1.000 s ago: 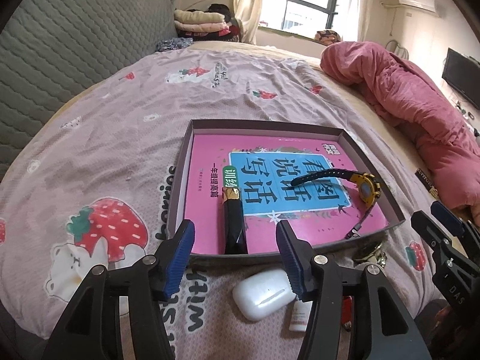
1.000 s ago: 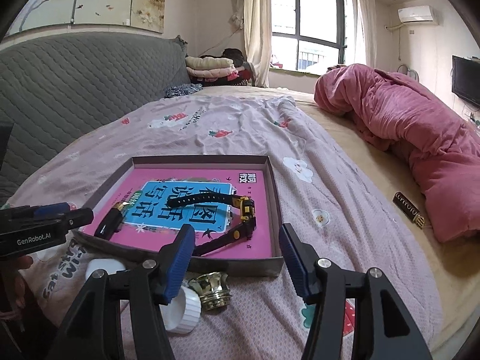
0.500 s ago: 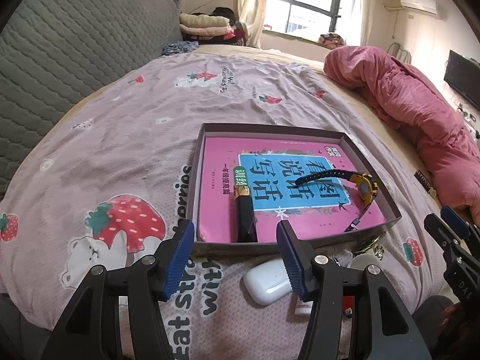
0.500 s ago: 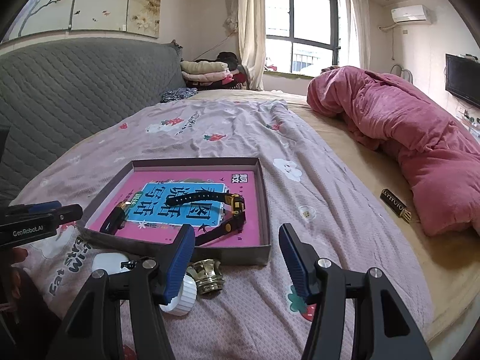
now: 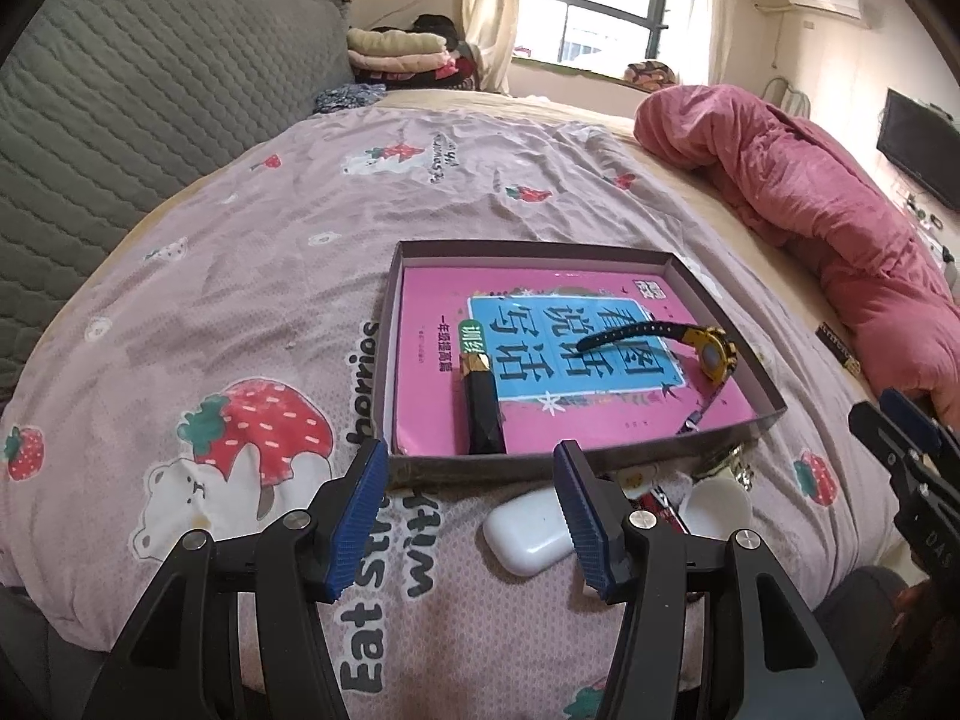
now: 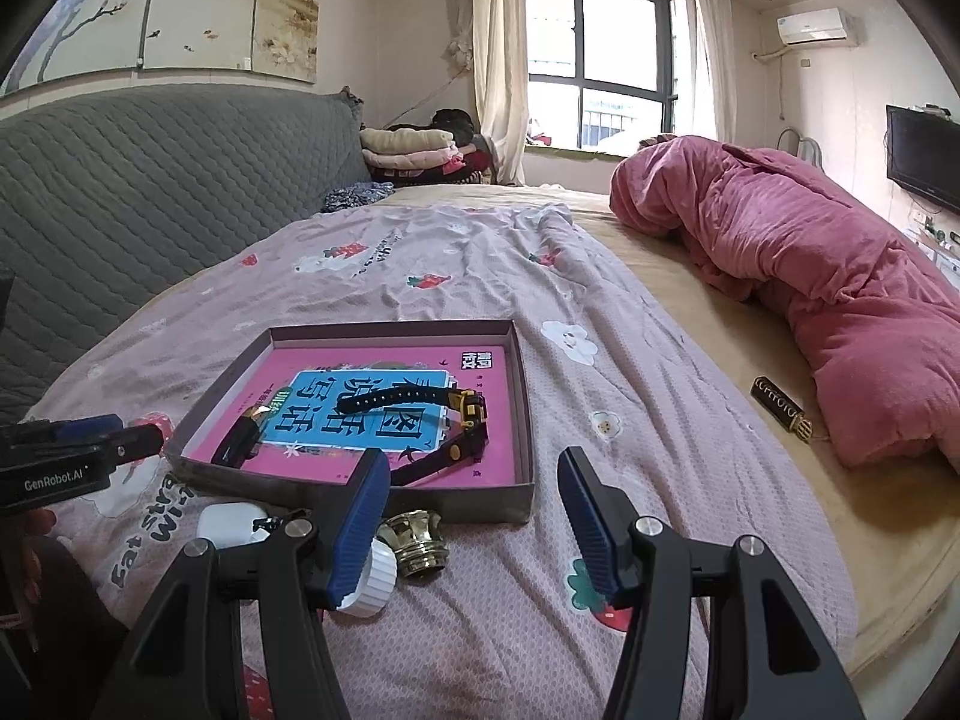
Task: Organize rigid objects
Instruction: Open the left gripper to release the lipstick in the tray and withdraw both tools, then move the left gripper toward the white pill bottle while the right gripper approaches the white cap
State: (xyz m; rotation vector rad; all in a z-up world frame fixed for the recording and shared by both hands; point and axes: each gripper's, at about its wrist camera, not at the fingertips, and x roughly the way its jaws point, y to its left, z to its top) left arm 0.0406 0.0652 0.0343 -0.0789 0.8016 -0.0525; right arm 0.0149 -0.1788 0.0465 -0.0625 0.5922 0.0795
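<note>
A shallow grey box [image 5: 384,360] [image 6: 523,420] on the bed holds a pink book [image 5: 432,312] [image 6: 480,372], a black lipstick tube [image 5: 483,414] [image 6: 237,447] and a black-and-yellow watch [image 5: 711,354] [image 6: 468,414]. In front of the box lie a white earbud case [image 5: 525,534] [image 6: 225,525], a white cap [image 5: 720,504] [image 6: 375,588] and a brass fitting [image 6: 417,543]. My left gripper [image 5: 471,519] hangs open over the sheet just before the box's near wall, nothing between its fingers. My right gripper [image 6: 474,531] is open too, above the cap and fitting.
A rumpled pink duvet [image 6: 798,276] lies along the right side of the bed. A dark lipstick-like tube [image 6: 780,408] rests beside it on the tan sheet. A grey quilted headboard [image 6: 150,192] rises at the left, folded clothes [image 6: 408,147] at the far end.
Both grippers have drawn back and risen a little from the box, so more of the bed shows. Their jaws stay equally wide. Nothing on the bed has moved.
</note>
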